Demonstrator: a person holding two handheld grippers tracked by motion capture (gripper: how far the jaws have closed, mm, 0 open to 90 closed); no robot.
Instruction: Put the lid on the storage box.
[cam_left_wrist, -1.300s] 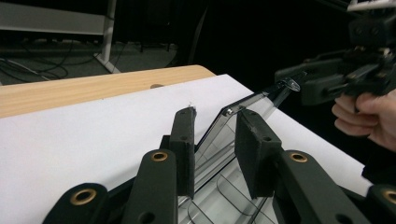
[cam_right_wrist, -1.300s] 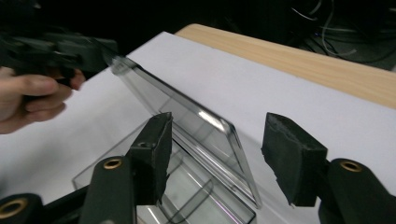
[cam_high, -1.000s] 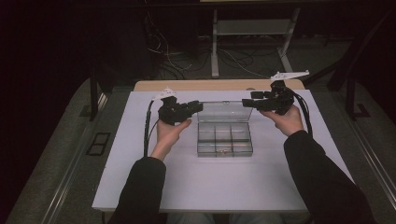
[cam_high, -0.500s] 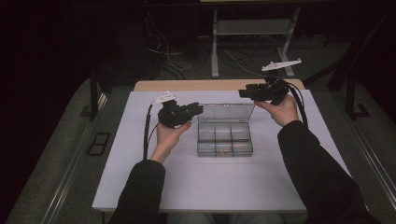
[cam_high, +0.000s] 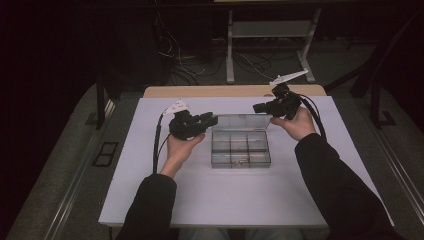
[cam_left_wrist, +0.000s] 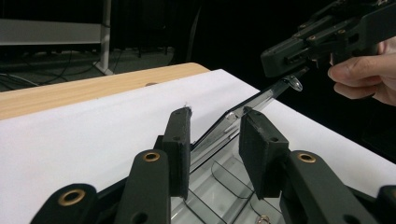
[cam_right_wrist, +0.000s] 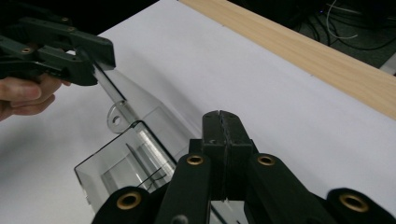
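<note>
- The clear compartment box (cam_high: 240, 147) sits on the white tabletop (cam_high: 225, 200) at the centre of the high view, between the 2 hands.
- Its lid (cam_high: 239, 121) stands raised from the far edge, tilted and neither flat on the box nor laid right back. In the left gripper view the lid (cam_left_wrist: 261, 95) runs as a slanted clear strip from the centre towards the upper right.
- The left claw (cam_high: 212, 120) is at the lid's left end. In its own view the left claw (cam_left_wrist: 212, 116) has its 2 pads apart with the lid's edge in the gap, and I see no pad pressing on it.
- The right claw (cam_high: 257, 107) hangs at the lid's upper right corner. In its own view the right claw (cam_right_wrist: 220, 114) is fully closed, pad against pad, gripping nothing.
- From the left gripper view, the right claw's tip (cam_left_wrist: 268, 63) is just above the lid's small tab. I cannot tell whether they touch.
- A few small metal bits (cam_high: 240, 161) lie in the near row of compartments, and the other compartments look empty.
- Judged from this, the box is unlatched and the lid is about halfway through its swing. Still to do is carrying the lid to its end position with the box kept steady. Nothing is being picked out or put in yet.
</note>
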